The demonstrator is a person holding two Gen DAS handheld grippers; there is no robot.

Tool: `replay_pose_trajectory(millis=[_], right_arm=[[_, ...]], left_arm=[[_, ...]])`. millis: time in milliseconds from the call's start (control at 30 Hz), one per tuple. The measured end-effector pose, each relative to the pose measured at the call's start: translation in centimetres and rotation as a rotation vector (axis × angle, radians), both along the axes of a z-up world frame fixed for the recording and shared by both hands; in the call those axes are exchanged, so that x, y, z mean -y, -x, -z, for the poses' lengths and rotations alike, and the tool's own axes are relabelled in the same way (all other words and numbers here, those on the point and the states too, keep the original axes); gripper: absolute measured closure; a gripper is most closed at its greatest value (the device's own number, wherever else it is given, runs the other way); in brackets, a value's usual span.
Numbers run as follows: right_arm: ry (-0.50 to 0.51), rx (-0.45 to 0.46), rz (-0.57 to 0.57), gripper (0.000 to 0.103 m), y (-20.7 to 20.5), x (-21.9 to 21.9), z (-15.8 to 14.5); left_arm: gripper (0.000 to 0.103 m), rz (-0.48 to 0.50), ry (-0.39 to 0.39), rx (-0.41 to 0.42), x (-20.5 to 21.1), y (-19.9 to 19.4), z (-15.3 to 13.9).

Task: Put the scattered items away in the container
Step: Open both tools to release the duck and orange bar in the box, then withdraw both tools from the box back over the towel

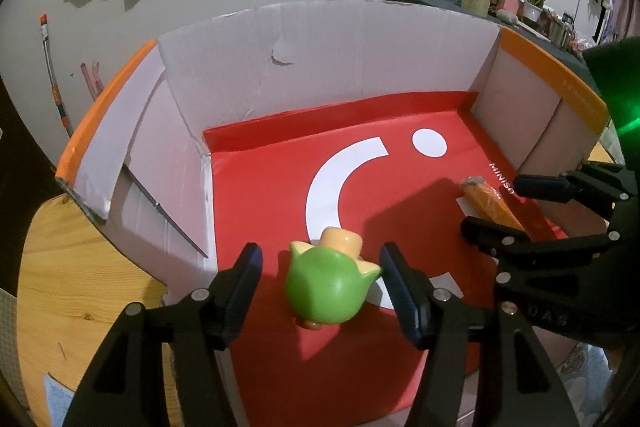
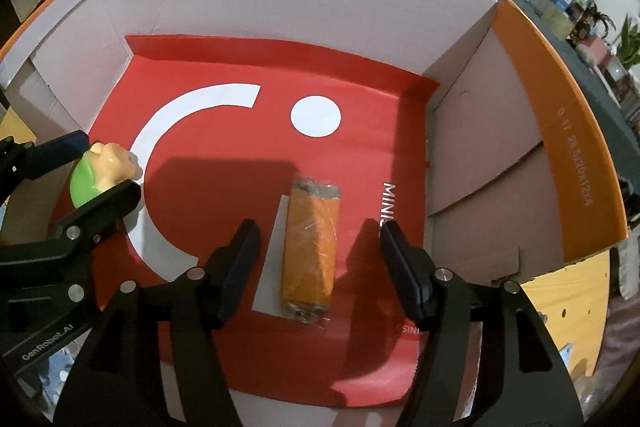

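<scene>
Lying between wide left tongs [image 1: 320,283]: green toy [image 1: 326,291] | right tongs [image 2: 318,259]: orange packet [image 2: 310,251]

Green-and-peach toy [image 1: 326,287], orange wrapped packet [image 2: 310,247], red-and-white liner [image 2: 240,67], possibly paper.

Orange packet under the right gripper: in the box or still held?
In the box. The orange packet lies flat on the red liner, clear gaps between it and both fingers of the open right gripper.
</scene>
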State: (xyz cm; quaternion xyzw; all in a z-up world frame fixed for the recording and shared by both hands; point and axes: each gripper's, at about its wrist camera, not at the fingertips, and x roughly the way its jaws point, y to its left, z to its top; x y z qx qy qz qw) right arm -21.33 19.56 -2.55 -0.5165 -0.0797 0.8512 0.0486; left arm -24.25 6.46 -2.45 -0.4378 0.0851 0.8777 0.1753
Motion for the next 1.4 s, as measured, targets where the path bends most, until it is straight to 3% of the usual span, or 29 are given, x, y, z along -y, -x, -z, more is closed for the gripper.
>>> replay_pose_trajectory(millis=[167,300,1100,1400], right_arm=[[0.001,-0.002,0.006,0.041,-0.4,-0.6,-0.1],[-0.020,-0.010,0.011,0.040,-0.6,-0.6,-0.4],[-0.026,-0.085,-0.001,0.040,-1.7,-1.3,-3.5],[-0.029,-0.129,-0.010,0.039,-4.5,0.1,-5.3]], left_arm=[[0.039,-0.005,-0.002,-0.011,0.2,-0.1,-0.3],[0.027,-0.013,-0.010,-0.033,0.6,-0.4,-0.8],[0.026,0.005,-0.033,-0.144,1.3,-4.0,-5.4],[0.021,0.003,-0.056,-0.190,2.3,-6.6,-7.4]])
